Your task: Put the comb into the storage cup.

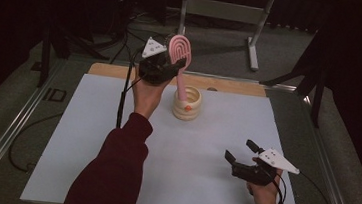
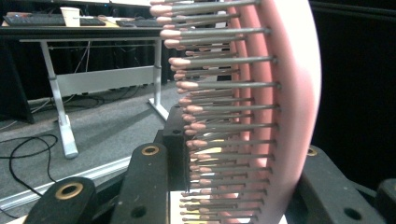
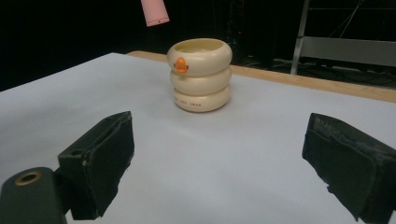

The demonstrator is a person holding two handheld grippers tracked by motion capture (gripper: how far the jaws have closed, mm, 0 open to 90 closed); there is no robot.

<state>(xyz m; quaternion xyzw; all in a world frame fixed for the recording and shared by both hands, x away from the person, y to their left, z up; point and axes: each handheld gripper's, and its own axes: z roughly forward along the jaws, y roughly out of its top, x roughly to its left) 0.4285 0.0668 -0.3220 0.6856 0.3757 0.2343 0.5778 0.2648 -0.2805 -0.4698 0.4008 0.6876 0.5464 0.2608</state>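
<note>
Above the far worktop (image 1: pixel 91 123), at twelve o'clock, the left gripper (image 1: pixel 170 63) clamps a pink hairbrush (image 1: pixel 181 57) over the cream holder (image 1: pixel 187 102). In its own view, bristles fill the jaws; the handle is cut off. The right gripper (image 3: pixel 215 158) rests open, holder (image 3: pixel 201 74) ahead.

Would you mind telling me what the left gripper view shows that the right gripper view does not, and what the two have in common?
Left gripper view: the pink hairbrush's head close up between the left hand-held gripper's black jaws, which are clamped on it, with its rows of pink-tipped metal bristles, and a desk with a keyboard beyond.

Right gripper view: the cream ringed cup with an orange mark, standing on the white table sheet, framed by the right hand-held gripper's wide-open, empty jaws.

Both: the hairbrush; in the right gripper view just its pink handle end, hanging above the cup.
</note>
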